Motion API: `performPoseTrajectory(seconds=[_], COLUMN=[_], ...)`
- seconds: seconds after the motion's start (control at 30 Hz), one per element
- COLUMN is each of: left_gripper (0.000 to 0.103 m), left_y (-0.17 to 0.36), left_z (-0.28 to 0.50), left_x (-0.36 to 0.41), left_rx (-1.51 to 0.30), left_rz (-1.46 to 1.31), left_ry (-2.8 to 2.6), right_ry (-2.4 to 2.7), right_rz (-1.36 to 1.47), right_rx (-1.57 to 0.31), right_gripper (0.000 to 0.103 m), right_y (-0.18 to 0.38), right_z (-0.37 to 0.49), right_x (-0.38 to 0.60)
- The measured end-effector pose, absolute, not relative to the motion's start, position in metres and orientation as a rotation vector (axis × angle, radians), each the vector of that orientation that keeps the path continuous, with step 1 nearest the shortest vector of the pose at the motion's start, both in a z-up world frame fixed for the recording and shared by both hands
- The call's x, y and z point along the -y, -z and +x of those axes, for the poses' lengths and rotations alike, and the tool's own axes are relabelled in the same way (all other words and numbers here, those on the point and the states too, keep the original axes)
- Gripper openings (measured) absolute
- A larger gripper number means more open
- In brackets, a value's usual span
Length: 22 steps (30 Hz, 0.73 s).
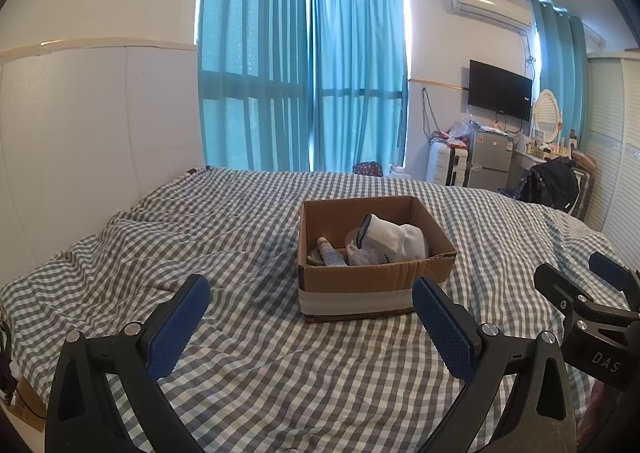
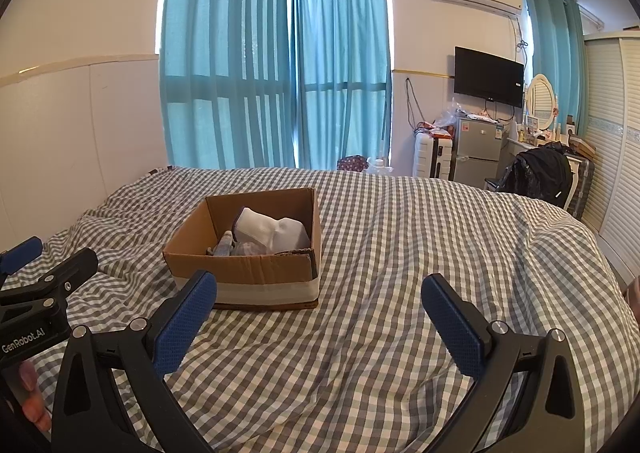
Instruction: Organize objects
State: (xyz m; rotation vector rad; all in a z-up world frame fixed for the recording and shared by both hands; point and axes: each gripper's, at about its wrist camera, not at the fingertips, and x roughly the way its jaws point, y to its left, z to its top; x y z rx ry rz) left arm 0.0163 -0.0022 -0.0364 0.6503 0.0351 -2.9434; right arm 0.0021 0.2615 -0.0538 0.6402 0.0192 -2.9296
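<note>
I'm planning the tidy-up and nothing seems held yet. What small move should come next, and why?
Probably ease the left claw forward toward the cardboard box. Both claws are open and empty, hovering over the checked bedspread; the box sits ahead of the left one, holding a white cloth item and a small bottle. The right claw has the box off to its left.

Daylight glows through the curtains (image 1: 304, 69) with glare along their edges, leaving the bed (image 1: 240, 353) softly and evenly lit, while both sharp views bow strongly toward black vignetted corners.
</note>
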Motion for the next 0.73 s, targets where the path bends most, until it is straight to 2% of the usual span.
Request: performPoseTrajectory(seconds=[0.73], left_gripper=[0.103], left_y=[0.0443], left_z=[0.0191], left_x=[0.0045], left_rx=[-0.058], left_rz=[0.663], left_ry=[2.932], right_ry=[2.923], right_rz=[0.663], right_rx=[-0.022], right_gripper=[0.103], right_y=[0.0589], right_z=[-0.0002], right_x=[-0.2568])
